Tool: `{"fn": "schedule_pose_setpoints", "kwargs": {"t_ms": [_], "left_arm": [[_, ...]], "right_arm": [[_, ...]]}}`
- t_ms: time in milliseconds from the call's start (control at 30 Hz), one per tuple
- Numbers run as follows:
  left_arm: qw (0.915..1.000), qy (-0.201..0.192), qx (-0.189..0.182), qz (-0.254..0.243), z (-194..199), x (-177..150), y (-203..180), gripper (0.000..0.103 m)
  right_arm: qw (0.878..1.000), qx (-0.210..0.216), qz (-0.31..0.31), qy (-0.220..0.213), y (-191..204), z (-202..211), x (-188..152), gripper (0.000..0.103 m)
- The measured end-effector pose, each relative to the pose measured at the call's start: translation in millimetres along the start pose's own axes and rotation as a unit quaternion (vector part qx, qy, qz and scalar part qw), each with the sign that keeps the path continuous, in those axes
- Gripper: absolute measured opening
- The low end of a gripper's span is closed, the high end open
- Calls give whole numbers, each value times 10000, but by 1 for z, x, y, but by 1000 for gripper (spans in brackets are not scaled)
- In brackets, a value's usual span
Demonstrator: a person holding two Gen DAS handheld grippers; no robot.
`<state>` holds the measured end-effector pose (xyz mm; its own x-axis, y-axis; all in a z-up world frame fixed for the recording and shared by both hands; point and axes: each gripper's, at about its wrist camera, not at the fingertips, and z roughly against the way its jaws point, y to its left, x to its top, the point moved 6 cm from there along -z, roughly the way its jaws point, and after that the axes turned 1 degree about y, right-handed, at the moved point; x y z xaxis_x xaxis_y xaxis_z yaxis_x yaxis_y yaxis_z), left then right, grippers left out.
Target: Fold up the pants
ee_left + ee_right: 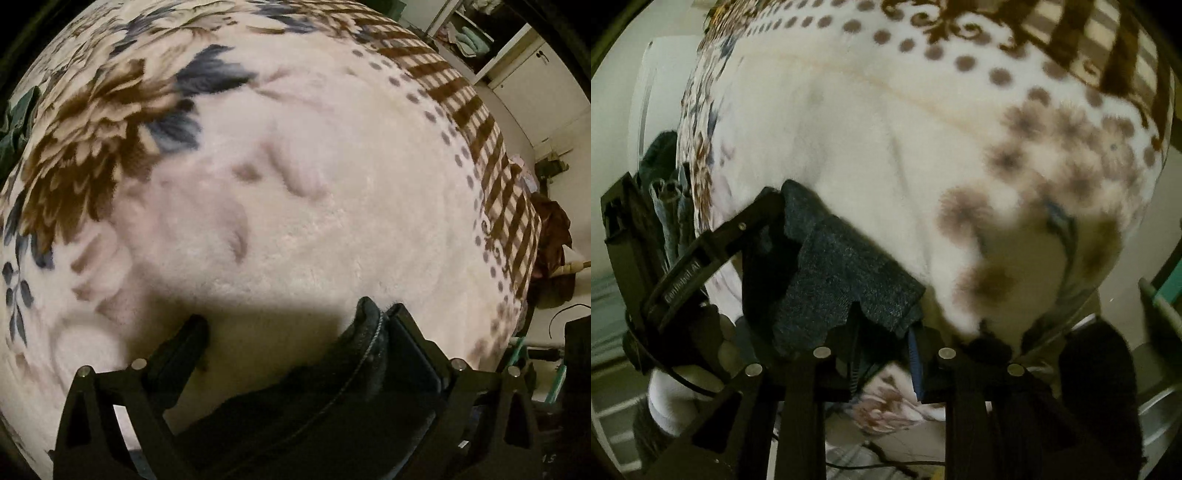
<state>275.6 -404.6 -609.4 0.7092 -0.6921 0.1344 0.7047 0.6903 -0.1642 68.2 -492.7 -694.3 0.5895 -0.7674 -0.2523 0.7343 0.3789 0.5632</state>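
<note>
The pants are dark charcoal fabric. In the left wrist view a seamed edge of them (pixel 354 373) lies against the right finger (pixel 410 343) of my left gripper (pixel 295 332); the left finger (pixel 184 347) stands wide apart, so the jaws are open, above a cream floral blanket (pixel 332 184). In the right wrist view a bunched fold of the pants (pixel 846 280) hangs from my right gripper (pixel 875 343), whose jaws are closed on it above the blanket (pixel 868 147). The left gripper (pixel 665 266) also shows at the left, close beside it, with cloth draped on it.
The blanket covers a bed with a brown checked border (pixel 495 177). White cabinets (pixel 535 74) stand beyond the bed's right edge. Green cloth (pixel 18 122) lies at the bed's far left. Folded denim (pixel 672 214) sits by the bed's left side. Cables lie on the floor (pixel 886 461).
</note>
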Motion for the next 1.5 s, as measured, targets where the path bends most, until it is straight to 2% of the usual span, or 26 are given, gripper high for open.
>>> {"fn": "schedule_pose_setpoints", "kwargs": {"t_ms": [133, 167, 200, 267, 300, 333, 400, 467, 567, 633, 667, 733, 800, 867, 933, 1000, 1033, 1100, 1200, 1233, 1267, 1300, 1367, 1433, 1500], "left_arm": [[9996, -100, -102, 226, 6, 5, -1, 99], [9994, -174, -149, 257, 12, 2, 1, 97], [9992, -223, -195, 253, 14, 1, -1, 91], [9987, -331, -339, 172, 23, -3, -2, 68], [9986, -343, -372, 118, 25, -5, -4, 43], [9982, -394, -458, 57, 30, -7, -7, 31], [9976, -449, -522, 30, 40, -6, -4, 31], [9952, -364, -904, 59, 43, -5, -7, 32], [9946, -180, -1009, -185, 44, -3, -22, 34], [9945, -67, -911, -521, 38, 1, -37, 51], [9938, 66, -869, -692, 30, 0, -42, 55], [9935, 244, -657, -892, 19, -3, -42, 55], [9912, 380, -607, -1116, 10, -4, -46, 54], [9884, 409, -606, -1331, 12, -6, -47, 44], [9851, 345, -555, -1589, 16, -8, -47, 24], [9823, 211, -413, -1815, 21, -10, -42, 15], [9814, 182, -443, -1861, 22, -10, -40, 14], [9817, 184, -403, -1850, 23, -8, -32, 14], [9843, 186, -385, -1715, 30, -4, -18, 14], [9859, 174, -478, -1592, 33, -3, -15, 14], [9895, 108, -691, -1267, 40, 0, -10, 13], [9907, 70, -754, -1134, 44, 1, -6, 12], [9922, 28, -935, -830, 47, 1, 2, 10], [9927, 44, -1010, -661, 47, 0, 6, 11], [9920, 45, -1145, -538, 54, 1, 1, 11]], "right_arm": [[9990, -320, 275, 146, -2, 12, -4, 22], [9986, -356, 325, 222, -1, 14, -4, 22], [9980, -403, 388, 305, 2, 15, -4, 22], [9968, -493, 537, 319, 9, 23, -2, 23], [9964, -514, 608, 276, 12, 26, 1, 23], [9965, -462, 668, 208, 16, 29, 4, 23], [9967, -443, 655, 192, 22, 31, 9, 23], [9970, -395, 612, 241, 24, 28, 11, 23], [9967, -464, 628, 238, 31, 18, 14, 23], [9970, -448, 587, 216, 31, 17, 14, 23], [9973, -427, 566, 206, 29, 16, 15, 23], [9980, -350, 479, 210, 27, 14, 16, 23], [9985, -290, 403, 230, 22, 15, 16, 23], [9988, -247, 348, 249, 20, 15, 17, 23], [9989, -235, 343, 229, 21, 15, 17, 23], [9987, -280, 399, 163, 20, 16, 17, 19], [9980, -407, 459, 123, 20, 16, 16, 8], [9970, -592, 496, 70, 16, 17, 13, 1], [9943, -976, 408, 155, 0, 16, 4, 0], [9954, -898, 225, 261, -10, 15, 0, 0], [9966, -749, 89, 335, -17, 15, -2, 0], [9983, -457, -10, 370, -18, 17, -4, 0], [9983, 447, -222, 287, -12, 26, -2, 2], [9954, 895, -303, 153, -5, 33, 4, 3], [9936, 1085, -302, 80, 2, 34, 10, 13]]}}
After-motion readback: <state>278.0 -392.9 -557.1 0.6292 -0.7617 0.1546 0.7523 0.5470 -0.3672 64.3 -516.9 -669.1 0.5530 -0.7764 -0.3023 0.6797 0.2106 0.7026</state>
